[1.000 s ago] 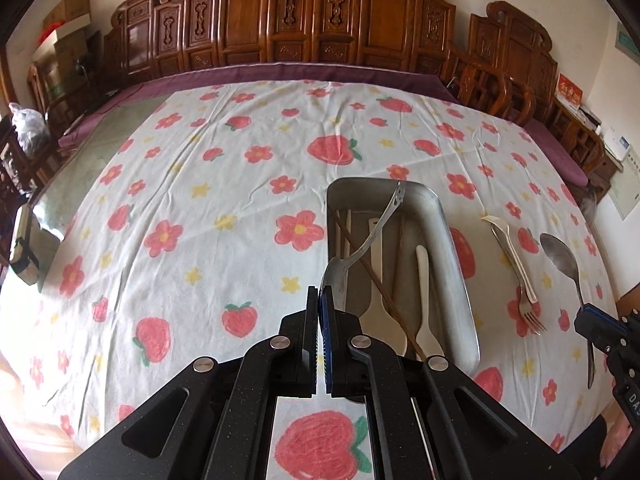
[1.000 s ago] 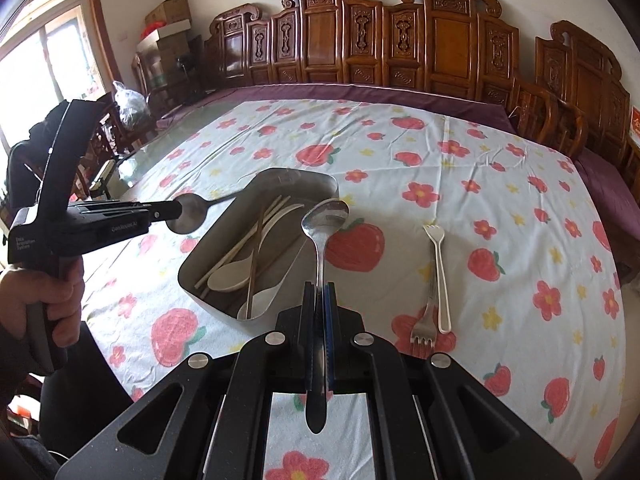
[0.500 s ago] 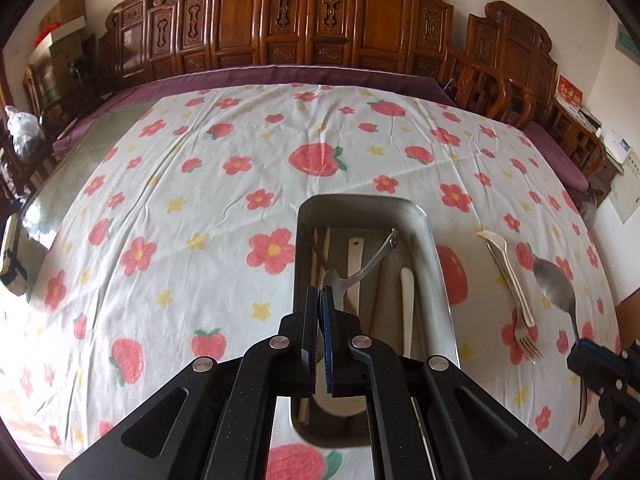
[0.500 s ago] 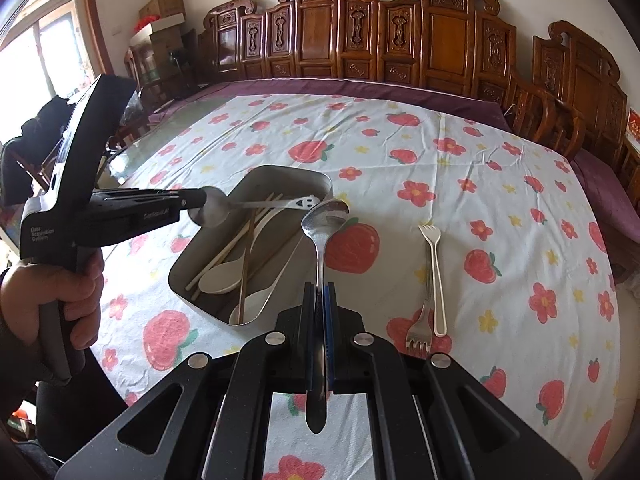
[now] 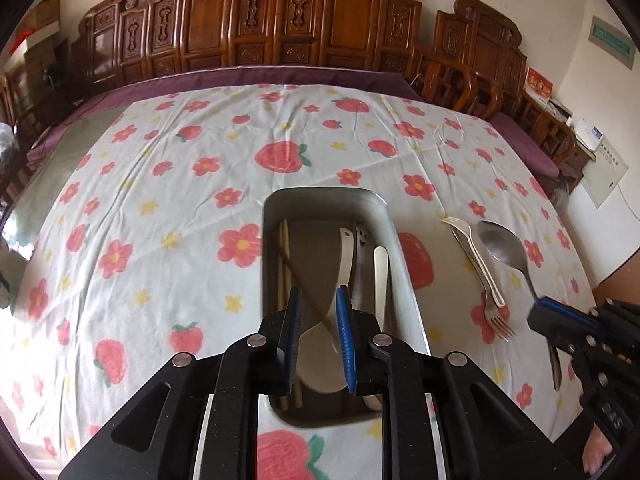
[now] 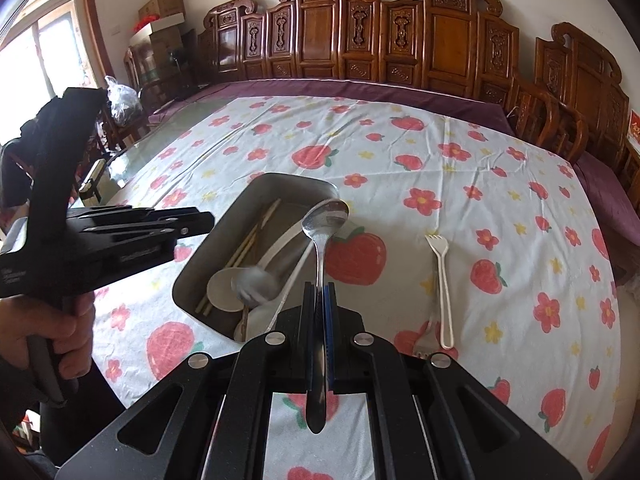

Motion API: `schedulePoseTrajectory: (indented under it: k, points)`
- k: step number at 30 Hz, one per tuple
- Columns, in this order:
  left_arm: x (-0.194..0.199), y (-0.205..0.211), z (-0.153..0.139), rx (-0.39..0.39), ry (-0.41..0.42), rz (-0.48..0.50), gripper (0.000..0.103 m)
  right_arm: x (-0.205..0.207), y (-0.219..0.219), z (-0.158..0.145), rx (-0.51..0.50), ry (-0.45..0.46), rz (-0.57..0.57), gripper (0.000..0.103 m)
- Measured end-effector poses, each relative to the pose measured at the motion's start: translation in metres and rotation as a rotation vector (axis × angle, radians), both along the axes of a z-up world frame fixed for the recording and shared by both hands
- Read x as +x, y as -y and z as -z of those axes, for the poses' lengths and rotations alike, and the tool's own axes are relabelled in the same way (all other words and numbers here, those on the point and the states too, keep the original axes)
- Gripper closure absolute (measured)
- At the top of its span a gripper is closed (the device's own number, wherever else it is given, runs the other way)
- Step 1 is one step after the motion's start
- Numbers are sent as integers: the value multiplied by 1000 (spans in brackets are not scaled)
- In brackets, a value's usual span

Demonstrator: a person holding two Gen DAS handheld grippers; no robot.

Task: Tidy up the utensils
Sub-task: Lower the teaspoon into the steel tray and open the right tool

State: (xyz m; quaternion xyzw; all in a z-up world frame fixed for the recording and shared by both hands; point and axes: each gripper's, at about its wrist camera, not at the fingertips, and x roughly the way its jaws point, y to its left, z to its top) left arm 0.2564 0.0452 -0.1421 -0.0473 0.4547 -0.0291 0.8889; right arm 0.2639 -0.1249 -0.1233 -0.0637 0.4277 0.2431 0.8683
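The left gripper was opening over the tray with nothing between its jaws. The right gripper squeezed a metal spoon, ready to add it.

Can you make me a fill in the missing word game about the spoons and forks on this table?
1. The right tool is shut on a metal ____.
2. The chopsticks lie inside the metal ____.
3. Beside the white fork on the tablecloth lies a metal ____.
4. The tablecloth has flowers and red ____ printed on it.

Missing words: spoon; tray; fork; strawberries
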Motion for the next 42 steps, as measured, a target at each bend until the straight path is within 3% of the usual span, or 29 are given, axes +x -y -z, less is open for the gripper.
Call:
schedulePoseTrajectory:
  k: [11, 20, 34, 37, 40, 41, 42]
  points:
    - [-31, -48, -11, 17, 47, -20, 80, 12, -60, 9, -21, -24, -67, 98]
    - [-45, -79, -8, 10, 77, -29, 80, 43, -100, 35, -52, -87, -67, 98]
    - [-49, -97, -14, 8, 98, -47, 80, 92, -117, 62, -75, -164, -20, 97]
    - [-50, -98, -14, 6, 99, -41, 80, 93, -114, 62, -42, -183, -27, 95]
    - [-51, -95, -14, 8, 99, -33, 79, 85, -110, 59, -12, -172, -65, 79]
    - [-51, -93, -14, 7, 98, -30, 78, 84, -108, 58, -2, -170, -64, 79]
    - [-51, -91, -14, 10, 97, -25, 69, 81, -103, 57, 13, -174, -62, 79]
